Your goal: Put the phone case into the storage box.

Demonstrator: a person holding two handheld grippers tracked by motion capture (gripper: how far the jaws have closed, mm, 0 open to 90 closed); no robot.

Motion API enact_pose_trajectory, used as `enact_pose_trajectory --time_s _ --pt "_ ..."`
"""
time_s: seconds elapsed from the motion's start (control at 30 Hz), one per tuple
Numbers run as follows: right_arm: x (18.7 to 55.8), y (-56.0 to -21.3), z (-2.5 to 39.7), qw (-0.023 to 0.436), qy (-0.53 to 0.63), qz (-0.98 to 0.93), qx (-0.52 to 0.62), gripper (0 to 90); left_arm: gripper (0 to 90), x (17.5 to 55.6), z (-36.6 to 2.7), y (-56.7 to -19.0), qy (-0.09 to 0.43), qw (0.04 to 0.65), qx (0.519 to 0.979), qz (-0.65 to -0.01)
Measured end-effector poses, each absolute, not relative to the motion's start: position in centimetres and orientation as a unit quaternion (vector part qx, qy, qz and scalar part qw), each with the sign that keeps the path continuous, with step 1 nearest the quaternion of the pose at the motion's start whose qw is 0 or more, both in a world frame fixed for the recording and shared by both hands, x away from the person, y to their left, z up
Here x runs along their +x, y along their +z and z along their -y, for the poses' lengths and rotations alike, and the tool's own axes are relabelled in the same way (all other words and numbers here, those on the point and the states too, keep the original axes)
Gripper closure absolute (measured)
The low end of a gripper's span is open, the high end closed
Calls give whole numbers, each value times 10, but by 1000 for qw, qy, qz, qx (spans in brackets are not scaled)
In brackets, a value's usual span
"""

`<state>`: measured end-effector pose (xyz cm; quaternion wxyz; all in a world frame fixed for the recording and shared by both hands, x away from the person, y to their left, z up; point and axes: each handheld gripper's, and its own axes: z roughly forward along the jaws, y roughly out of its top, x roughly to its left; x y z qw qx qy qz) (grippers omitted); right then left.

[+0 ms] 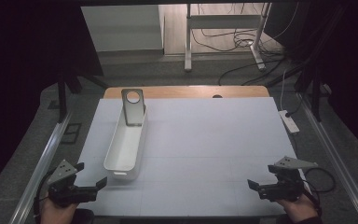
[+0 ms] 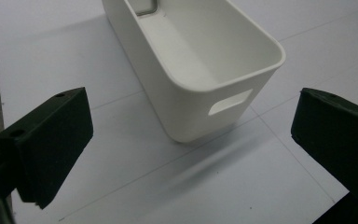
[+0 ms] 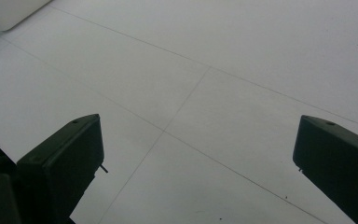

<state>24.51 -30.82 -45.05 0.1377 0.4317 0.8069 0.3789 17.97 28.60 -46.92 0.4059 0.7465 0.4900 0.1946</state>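
My left gripper (image 1: 92, 174) sits at the near left corner of the white surface (image 1: 214, 154), held in my left hand (image 1: 56, 210). Its jaws stand wide open with nothing between them, and they point toward the near end of a long white bin (image 1: 126, 144). In the left gripper view the bin (image 2: 200, 70) lies just ahead of the open jaws, its near end wall showing a slot-shaped handle cut-out (image 2: 230, 101); the jaws do not touch it. The bin lies lengthwise on the left half of the surface, running away from me. At its far end a grey metal plate (image 1: 133, 106) with a round hole near its top leans upright, its lower part inside the bin. The middle of the surface is bare white, crossed by faint seam lines. My right gripper (image 1: 256, 182) rests at the near right corner, held in my right hand (image 1: 303, 210), well apart from the bin. Its jaws also stand wide open, holding nothing, over bare surface. In the right gripper view a rounded corner of the bin (image 3: 9, 11) shows far off at the upper left.
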Motion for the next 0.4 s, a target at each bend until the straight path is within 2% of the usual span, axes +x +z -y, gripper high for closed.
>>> enact_pose_trajectory --time_s 0.4 --pt "245 -451 308 138 378 -807 432 22 0 179 -286 -472 188 404 750 -488"
